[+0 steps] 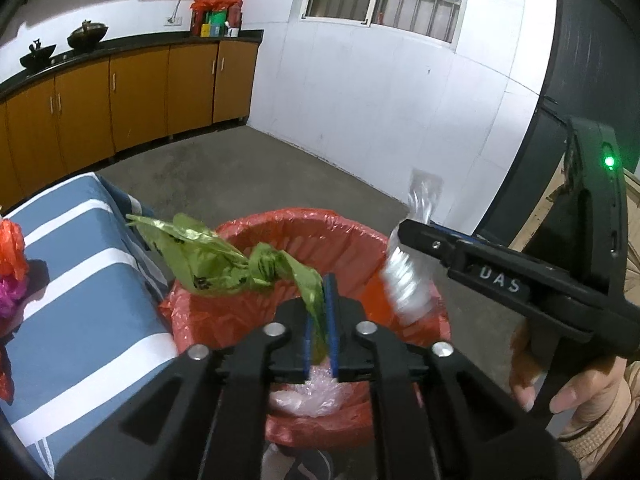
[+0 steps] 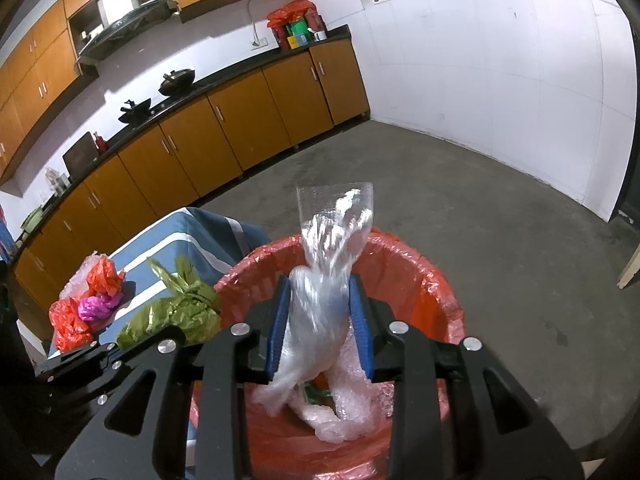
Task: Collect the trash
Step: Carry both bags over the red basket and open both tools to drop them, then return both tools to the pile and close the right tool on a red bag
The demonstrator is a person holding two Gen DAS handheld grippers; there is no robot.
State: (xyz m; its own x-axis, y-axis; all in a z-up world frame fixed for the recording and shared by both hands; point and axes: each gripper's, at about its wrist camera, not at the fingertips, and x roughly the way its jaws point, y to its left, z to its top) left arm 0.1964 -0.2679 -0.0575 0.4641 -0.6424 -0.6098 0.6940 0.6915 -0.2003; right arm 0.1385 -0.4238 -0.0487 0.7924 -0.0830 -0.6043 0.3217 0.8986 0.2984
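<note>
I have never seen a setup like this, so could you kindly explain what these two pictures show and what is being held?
There is no robot here: a person holds a two-finger gripper in each hand, and each gripper carries a fisheye camera that looks along its fingers. One picture is from the left gripper, shut on a green bag. The other is from the right gripper, shut on a clear bag. Both hang over a bin lined with red plastic, which already holds clear plastic. Beside the bin is a table with a striped cloth; more crumpled red and pink bags lie on it. Behind are kitchen cabinets.
</note>
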